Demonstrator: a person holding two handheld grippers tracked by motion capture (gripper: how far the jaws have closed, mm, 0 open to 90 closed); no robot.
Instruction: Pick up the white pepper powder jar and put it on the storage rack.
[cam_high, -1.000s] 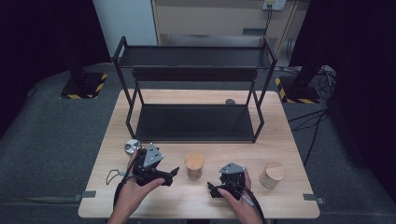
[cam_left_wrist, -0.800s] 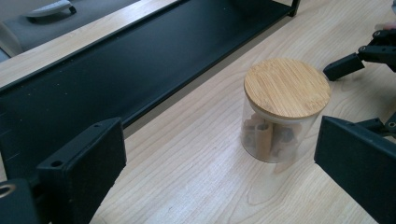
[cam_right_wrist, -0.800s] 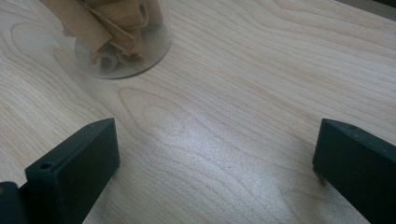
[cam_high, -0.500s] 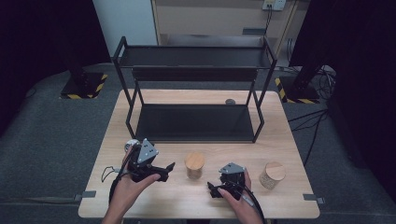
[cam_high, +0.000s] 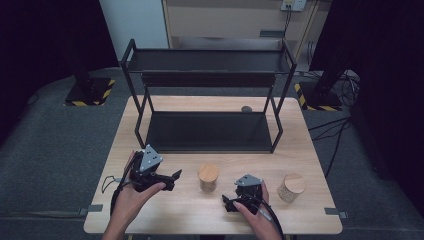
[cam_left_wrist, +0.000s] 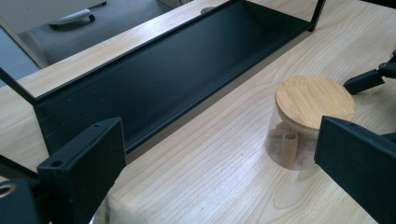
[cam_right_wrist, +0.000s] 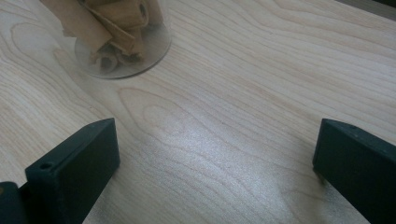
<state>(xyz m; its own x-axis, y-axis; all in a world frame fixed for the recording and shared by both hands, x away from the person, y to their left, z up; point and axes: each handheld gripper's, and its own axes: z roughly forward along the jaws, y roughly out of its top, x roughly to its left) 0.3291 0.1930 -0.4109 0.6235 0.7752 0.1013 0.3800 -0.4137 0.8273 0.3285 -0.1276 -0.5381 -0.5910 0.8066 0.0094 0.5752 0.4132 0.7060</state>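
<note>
Jar (cam_high: 208, 176) stands on the bench (cam_high: 300, 150) between the two grippers, right of the left gripper (cam_high: 176, 176) and left of the right gripper (cam_high: 226, 202), both spread wide. Clear glass, bamboo lid, brown rolled sticks inside.

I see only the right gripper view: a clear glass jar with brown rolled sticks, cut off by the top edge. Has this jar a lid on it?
Observer: Yes, the clear glass jar has a round bamboo lid sitting on it.
Operator: Is there any other jar?
Observer: One more. A second glass jar with a bamboo lid stands to the right of the right hand-held gripper.
Operator: And where is the other gripper?
Observer: The left hand-held gripper is to the left of the first jar, jaws open, aimed at it, not touching it.
</note>
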